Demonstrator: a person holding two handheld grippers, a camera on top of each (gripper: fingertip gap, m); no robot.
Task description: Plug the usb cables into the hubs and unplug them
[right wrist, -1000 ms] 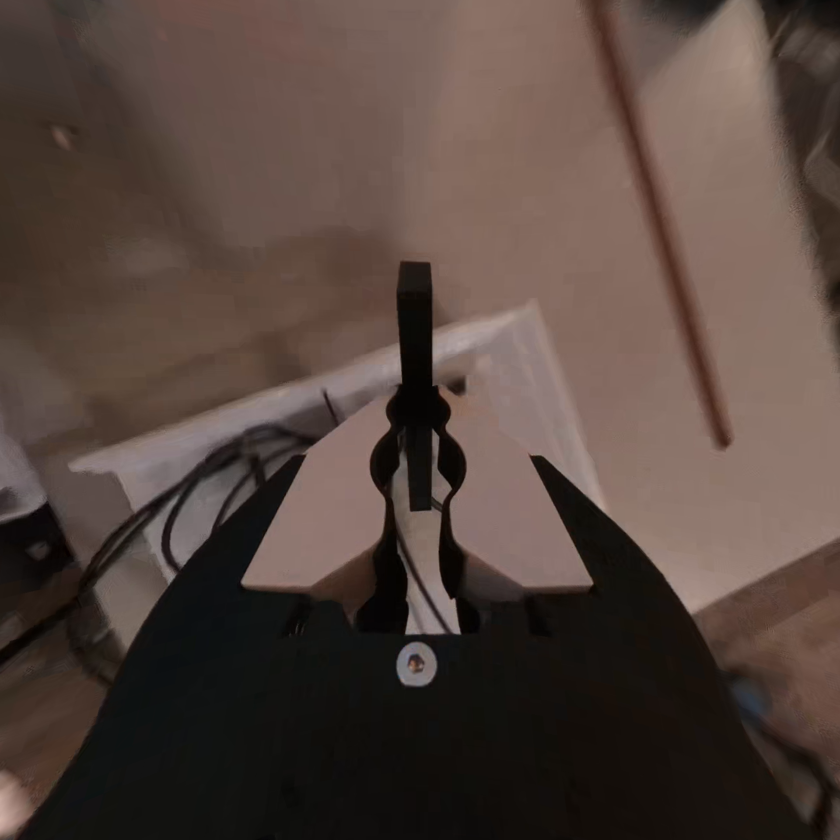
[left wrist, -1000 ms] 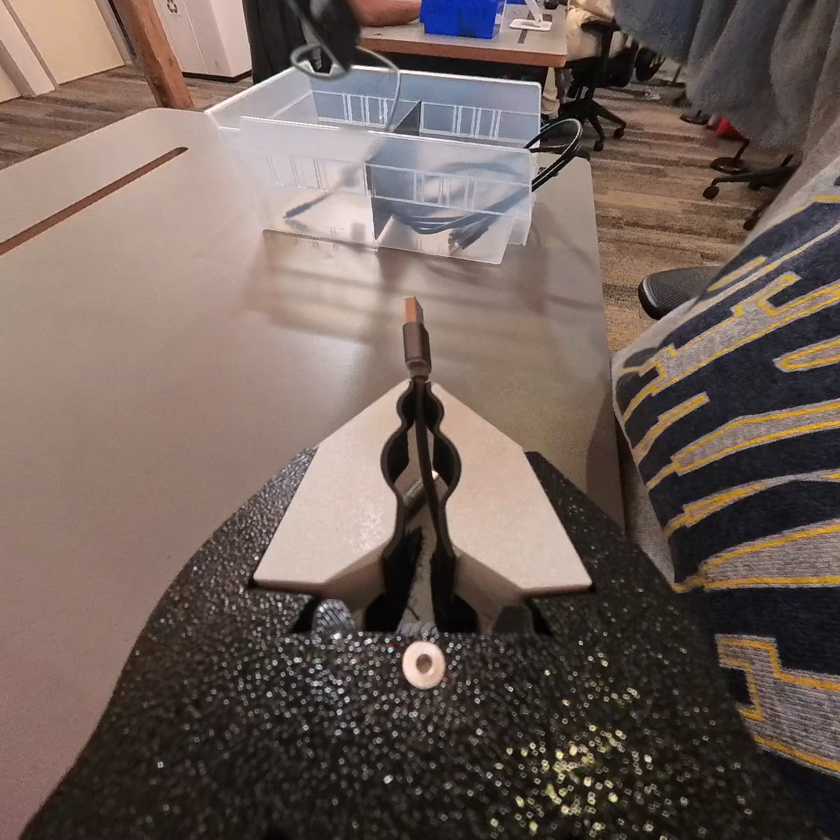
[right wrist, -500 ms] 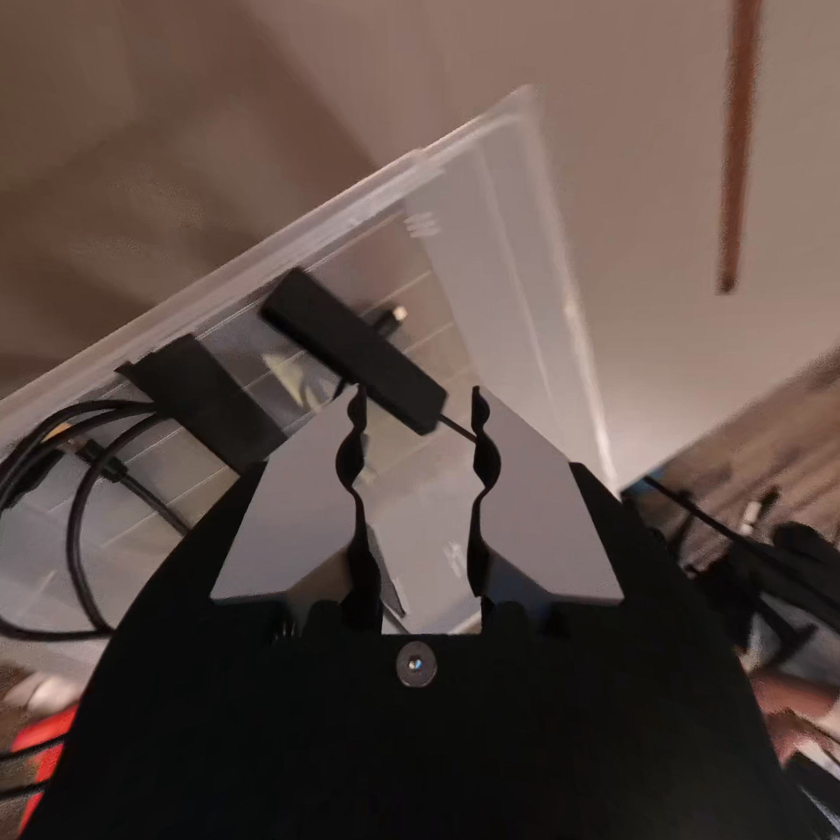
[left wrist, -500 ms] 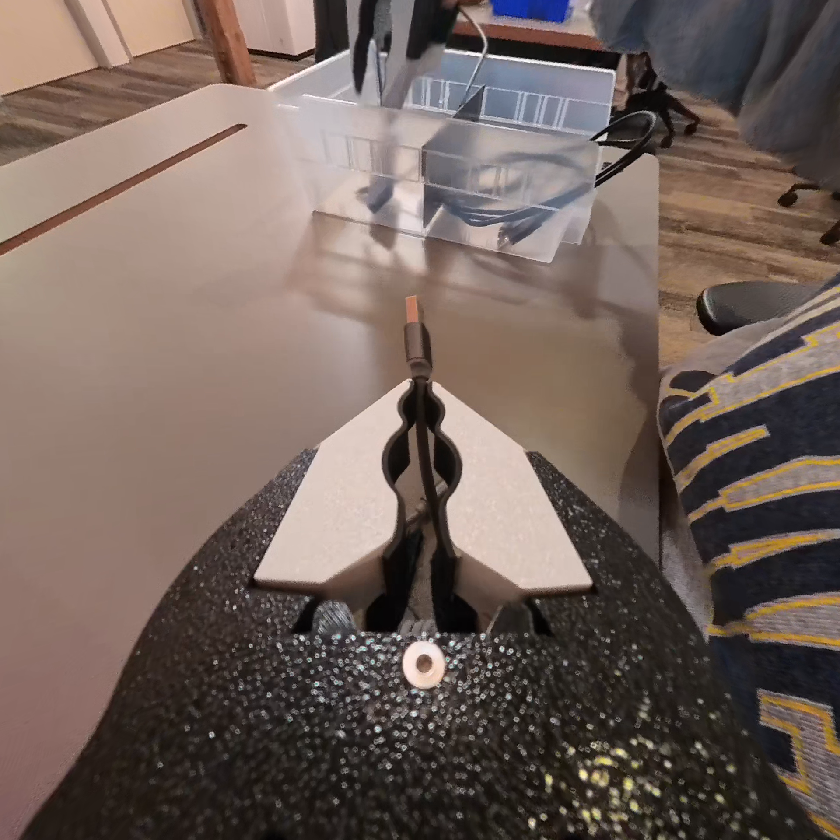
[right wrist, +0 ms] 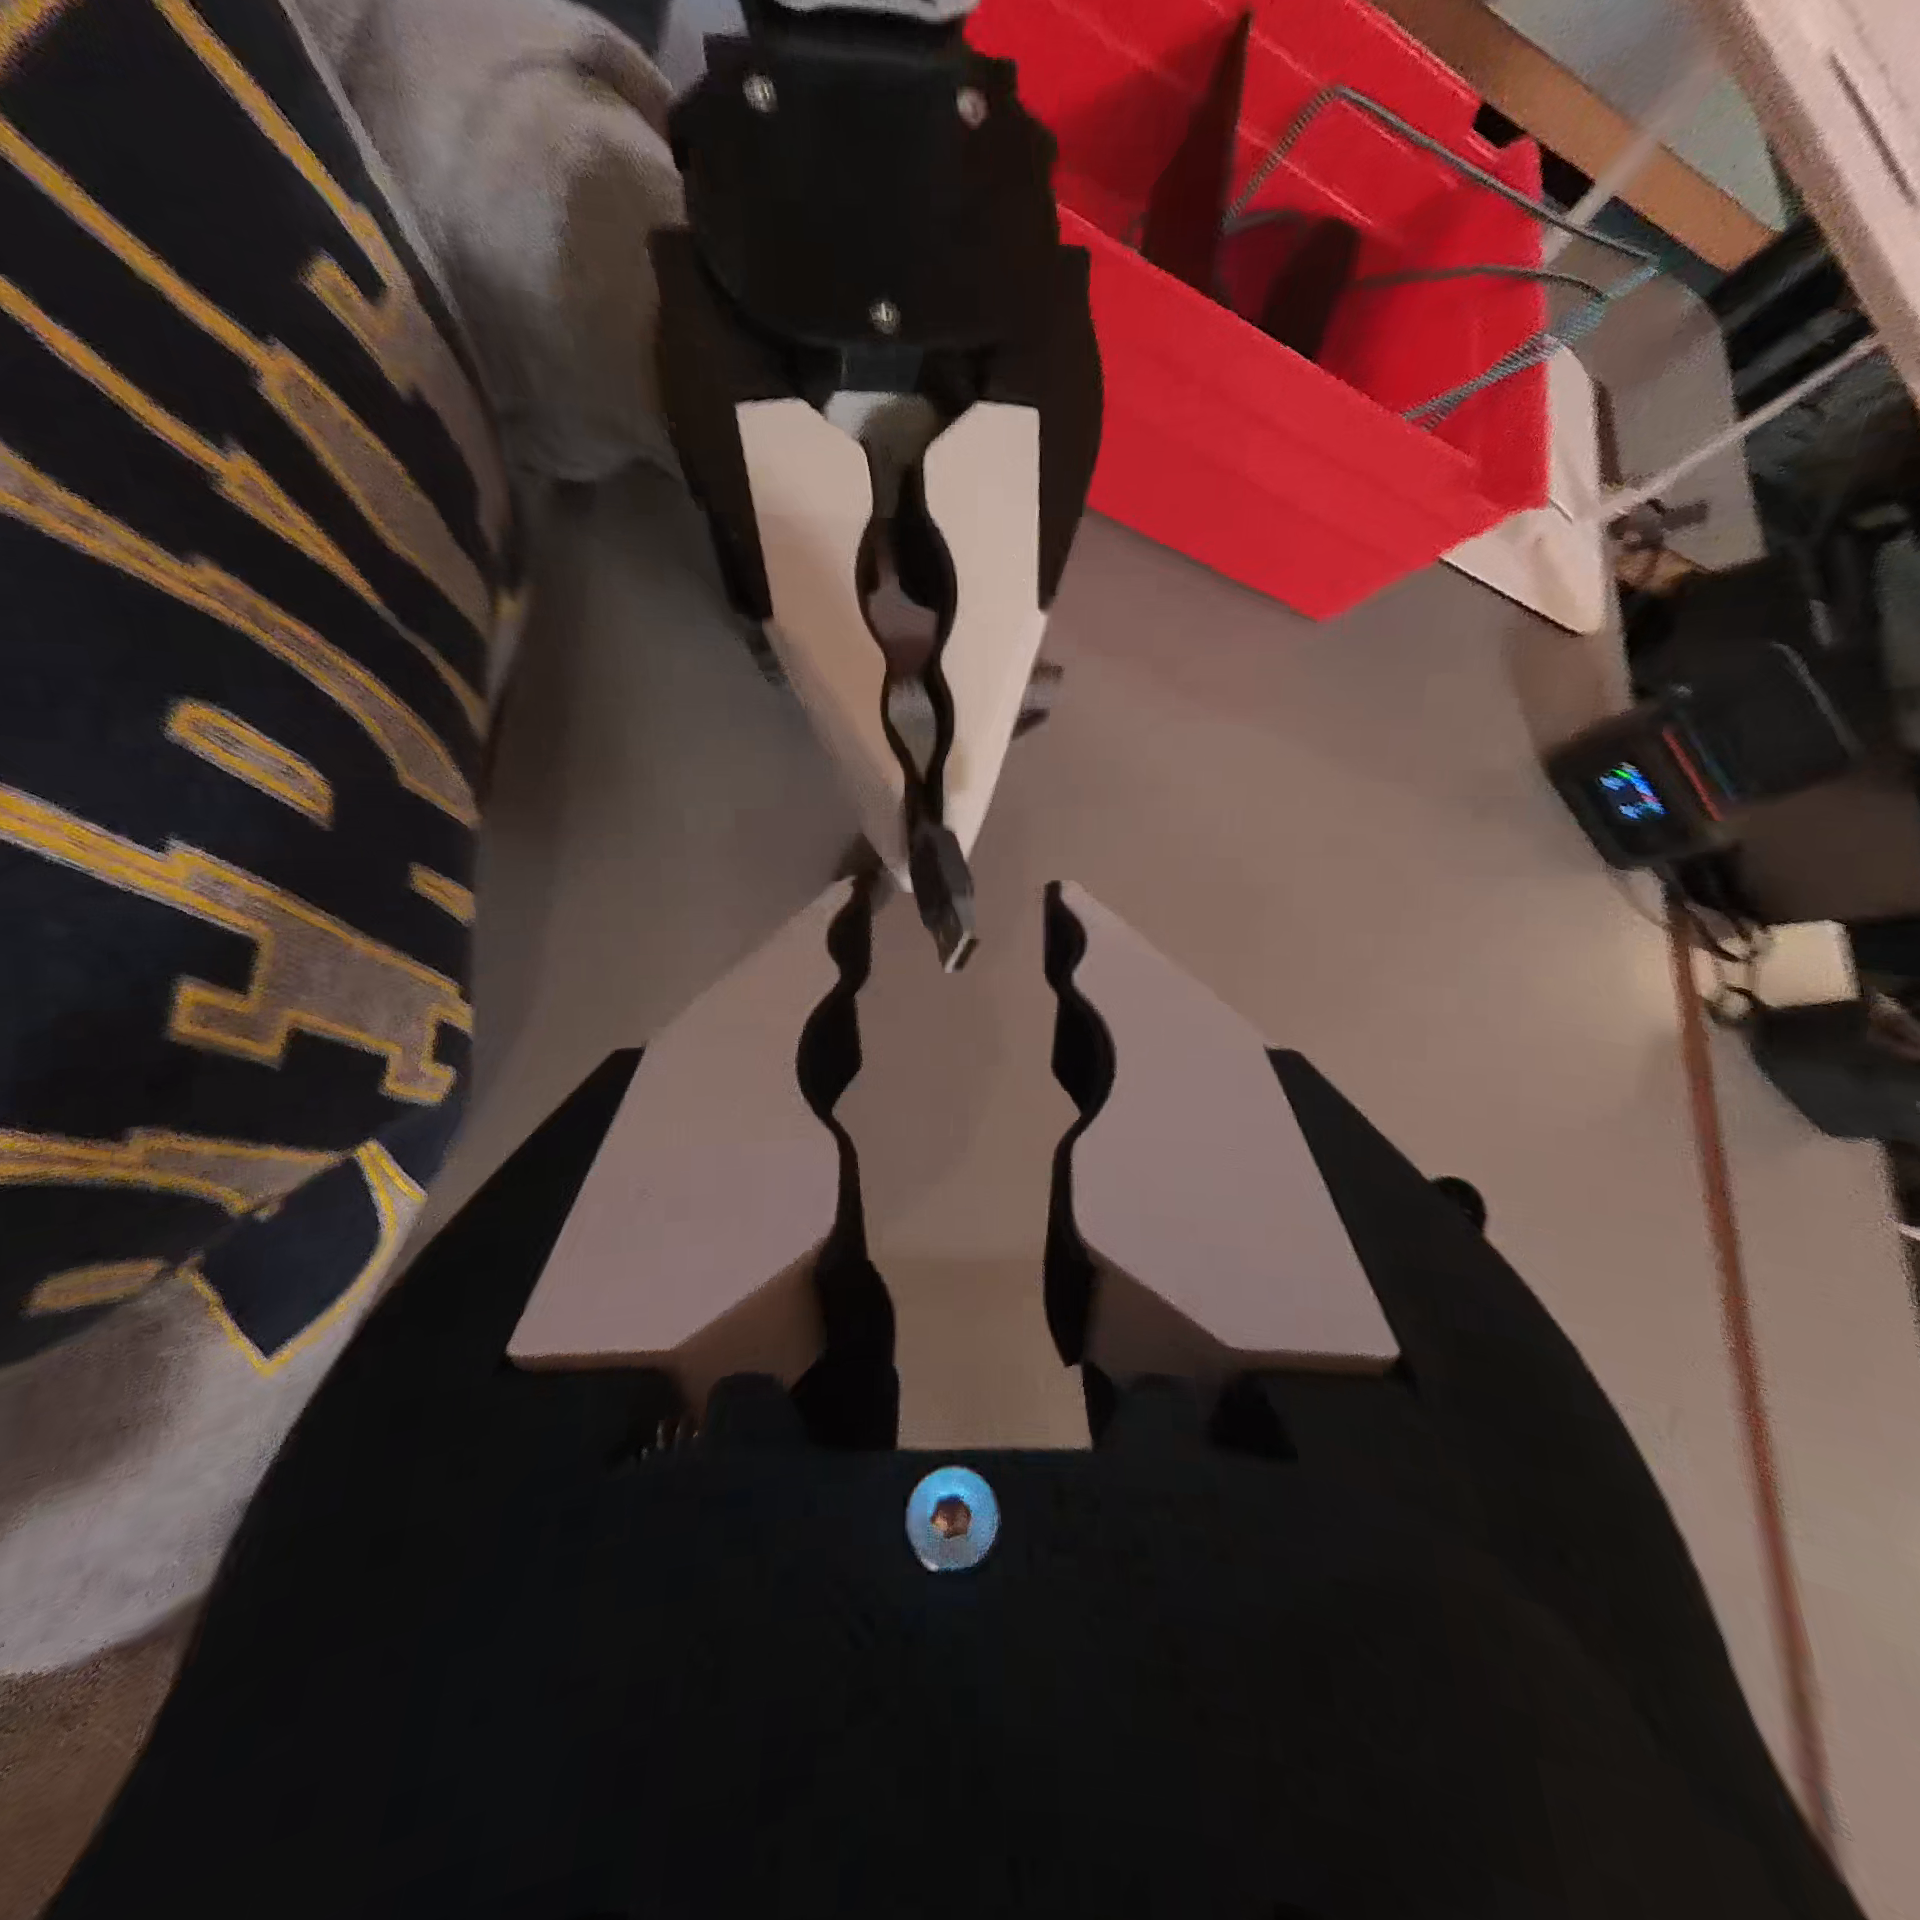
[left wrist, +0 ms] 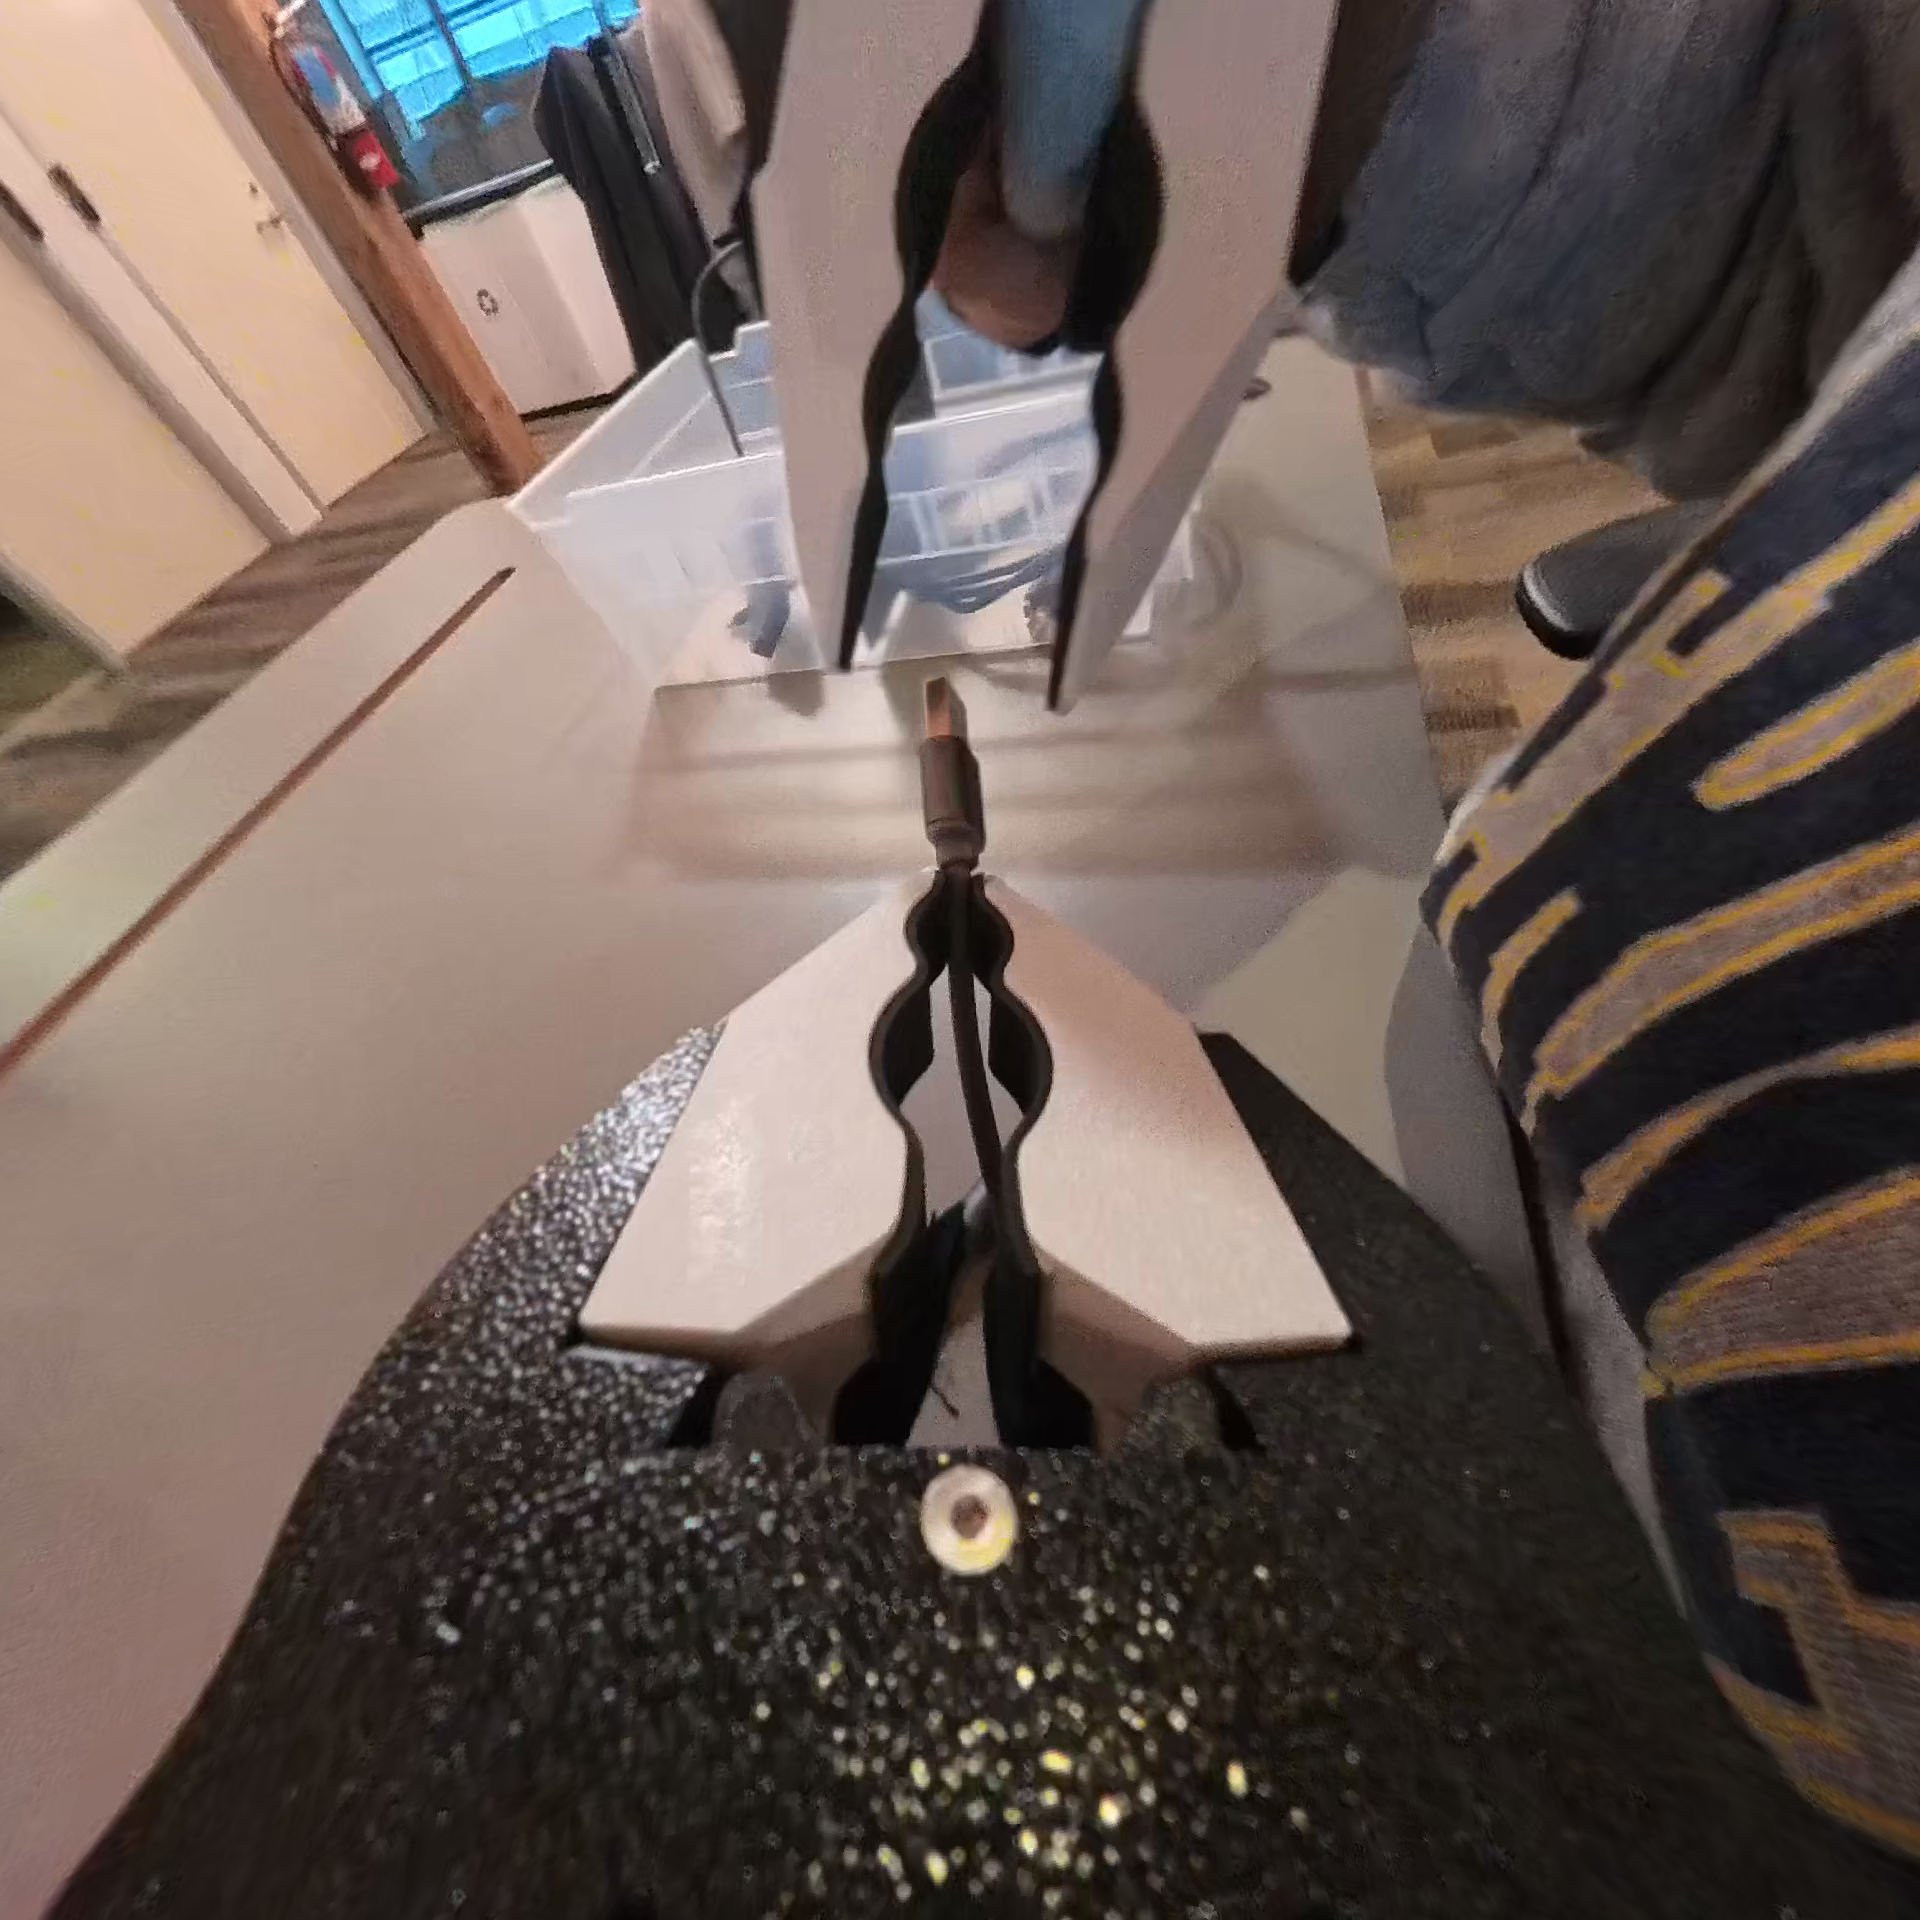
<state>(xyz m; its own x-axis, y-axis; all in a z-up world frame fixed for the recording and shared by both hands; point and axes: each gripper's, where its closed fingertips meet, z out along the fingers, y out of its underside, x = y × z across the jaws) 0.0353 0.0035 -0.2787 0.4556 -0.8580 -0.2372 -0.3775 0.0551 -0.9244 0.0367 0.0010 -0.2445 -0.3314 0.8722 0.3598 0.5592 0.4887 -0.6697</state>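
Observation:
My left gripper (left wrist: 961, 881) is shut on a black USB cable just behind its plug (left wrist: 951, 769), which sticks out forward above the table. My right gripper (right wrist: 956, 885) is open and empty and faces the left one head-on. Its two fingertips (left wrist: 847, 655) stand on either side of the plug's metal tip without touching it. In the right wrist view the plug (right wrist: 943, 902) points between my open fingers, and the left gripper (right wrist: 925, 831) is behind it. Something dark lies blurred in the clear bin (left wrist: 665, 488); I cannot tell if it is a hub.
The clear plastic bin stands at the table's far end, behind the right gripper. A red bin (right wrist: 1247, 416) with cables and a small device with a lit screen (right wrist: 1631, 800) are on the table. A person in a navy and yellow sweater (left wrist: 1714, 935) is close on the right. My left and right fingertips are right by each other.
The right gripper let go of the black hub over the clear bin, opened, and swung round to face the left gripper. The left gripper kept hold of the cable.

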